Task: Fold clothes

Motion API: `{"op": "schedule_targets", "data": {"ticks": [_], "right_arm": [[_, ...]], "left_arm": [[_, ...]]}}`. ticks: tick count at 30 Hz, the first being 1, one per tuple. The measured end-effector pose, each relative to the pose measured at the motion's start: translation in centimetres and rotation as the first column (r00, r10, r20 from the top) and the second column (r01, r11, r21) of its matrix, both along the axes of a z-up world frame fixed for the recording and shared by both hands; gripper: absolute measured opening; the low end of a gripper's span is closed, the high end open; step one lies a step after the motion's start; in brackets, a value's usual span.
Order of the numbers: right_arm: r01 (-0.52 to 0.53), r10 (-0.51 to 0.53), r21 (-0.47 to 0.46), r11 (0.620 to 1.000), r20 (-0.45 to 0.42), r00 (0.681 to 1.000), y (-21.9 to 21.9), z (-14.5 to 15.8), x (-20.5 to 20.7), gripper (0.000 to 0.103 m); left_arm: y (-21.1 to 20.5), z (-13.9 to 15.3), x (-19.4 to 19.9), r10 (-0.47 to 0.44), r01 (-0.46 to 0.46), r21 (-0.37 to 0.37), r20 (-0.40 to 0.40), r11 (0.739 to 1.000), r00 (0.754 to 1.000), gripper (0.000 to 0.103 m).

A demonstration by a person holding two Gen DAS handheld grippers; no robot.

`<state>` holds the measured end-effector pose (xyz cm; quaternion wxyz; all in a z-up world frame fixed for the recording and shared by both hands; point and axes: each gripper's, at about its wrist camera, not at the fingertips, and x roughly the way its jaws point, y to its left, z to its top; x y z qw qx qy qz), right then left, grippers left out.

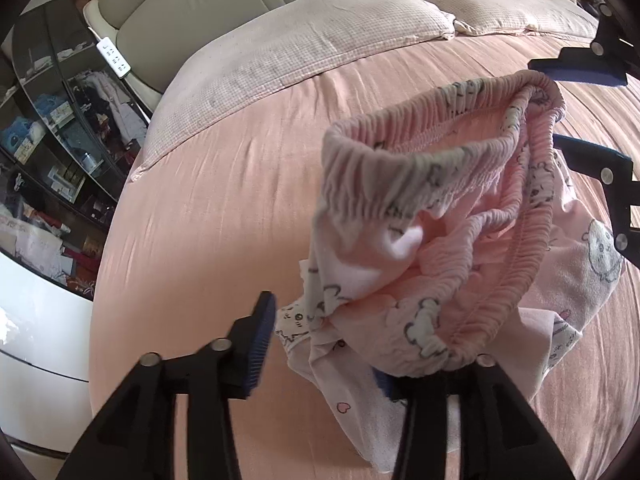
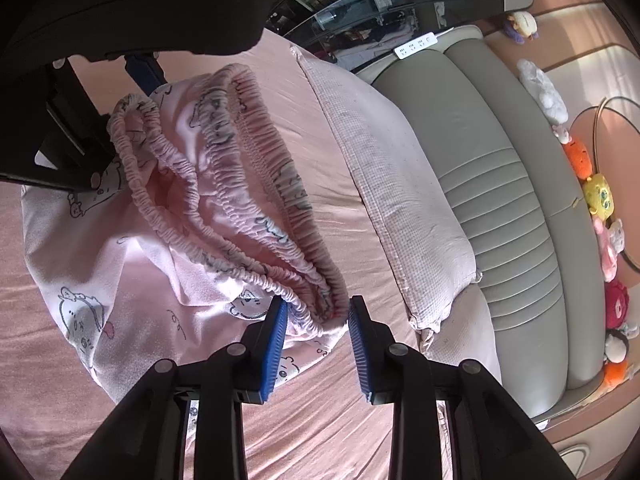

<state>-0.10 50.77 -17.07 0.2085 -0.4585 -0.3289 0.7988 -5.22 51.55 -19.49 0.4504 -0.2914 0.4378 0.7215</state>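
A pair of pink elastic-waisted trousers (image 1: 452, 216) is seen at the centre right of the left wrist view, lifted by its gathered waistband (image 2: 256, 184) above a pink bed (image 1: 208, 208), with the lower cloth trailing onto the sheet. In that view the left gripper (image 1: 324, 356) is spread wide: 1 pad stands bare at lower centre, while the other finger is draped by the waistband, so nothing is pinched. In the right wrist view the right gripper (image 2: 318, 340) at lower centre has its jaws parted, with the end of the waistband lying between the 2 blue pads but not squeezed.

The step in hand is judged to be the taking or the letting go of the waistband ends; which of the 2 cannot be settled here. The garment is crumpled, the waistband doubled into loops, cartoon animals printed on the soft cloth. No flat fold is shown. 2 pillows (image 1: 304, 40) lie at the upper centre.
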Motion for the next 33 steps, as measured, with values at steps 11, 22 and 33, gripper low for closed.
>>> {"op": "schedule_targets", "data": {"ticks": [11,22,33], "right_arm": [[0.101,-0.102,-0.034,0.994,-0.051,0.993,1.4,2.2,1.5,0.057],[0.168,-0.173,-0.085,0.982,-0.062,0.983,1.6,4.1,3.6,0.075],[0.258,-0.286,-0.267,0.929,-0.072,0.956,0.7,4.4,6.7,0.076]], "left_arm": [[-0.1,1.6,-0.6,0.026,-0.025,0.06,-0.006,0.998,1.0,0.07],[-1.5,1.9,2.1,-0.053,0.053,0.063,0.0,0.997,0.999,0.087],[-3.7,1.5,4.8,-0.102,0.104,0.041,-0.032,0.994,0.994,0.087]]}}
